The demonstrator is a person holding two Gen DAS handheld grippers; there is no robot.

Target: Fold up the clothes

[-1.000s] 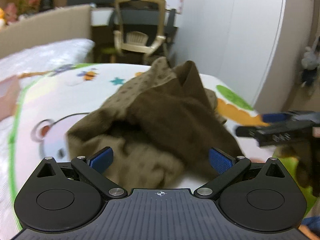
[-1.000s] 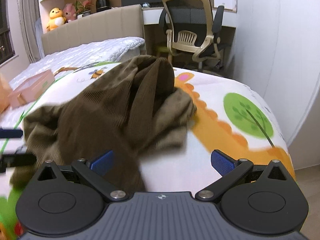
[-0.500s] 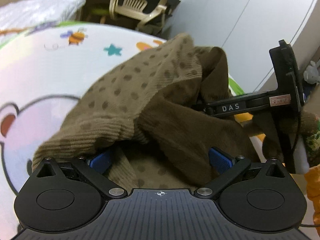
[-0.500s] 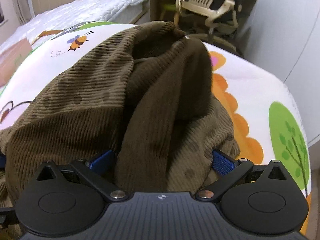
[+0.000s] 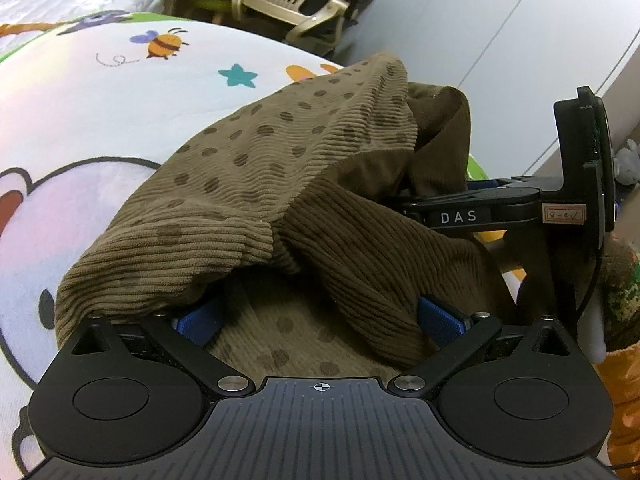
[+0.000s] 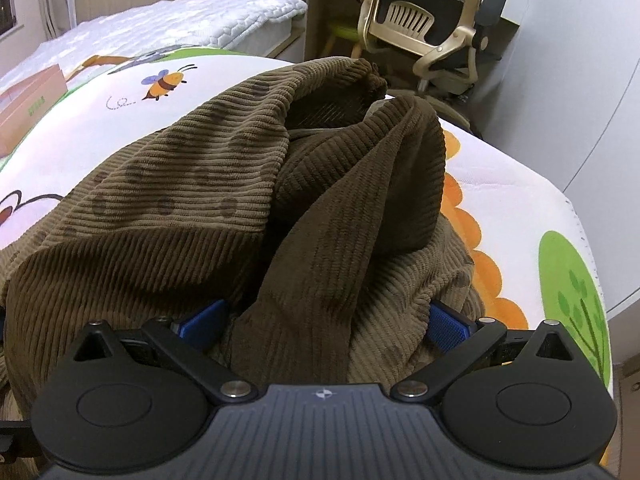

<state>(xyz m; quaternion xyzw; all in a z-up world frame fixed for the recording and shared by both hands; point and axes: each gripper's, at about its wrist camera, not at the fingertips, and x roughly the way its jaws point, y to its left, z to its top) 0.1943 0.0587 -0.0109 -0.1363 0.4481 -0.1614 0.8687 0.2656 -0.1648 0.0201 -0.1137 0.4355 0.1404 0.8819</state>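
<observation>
Left gripper (image 5: 320, 318): jaws spread wide, pushed into the fabric, nothing pinched. Right gripper (image 6: 323, 320): likewise spread, cloth bunched between the pads. Brown dotted corduroy garment (image 5: 280, 168) lies in a crumpled heap on the cartoon-print bedsheet (image 5: 80, 100). No fold made; judged at the start, everything left.
</observation>
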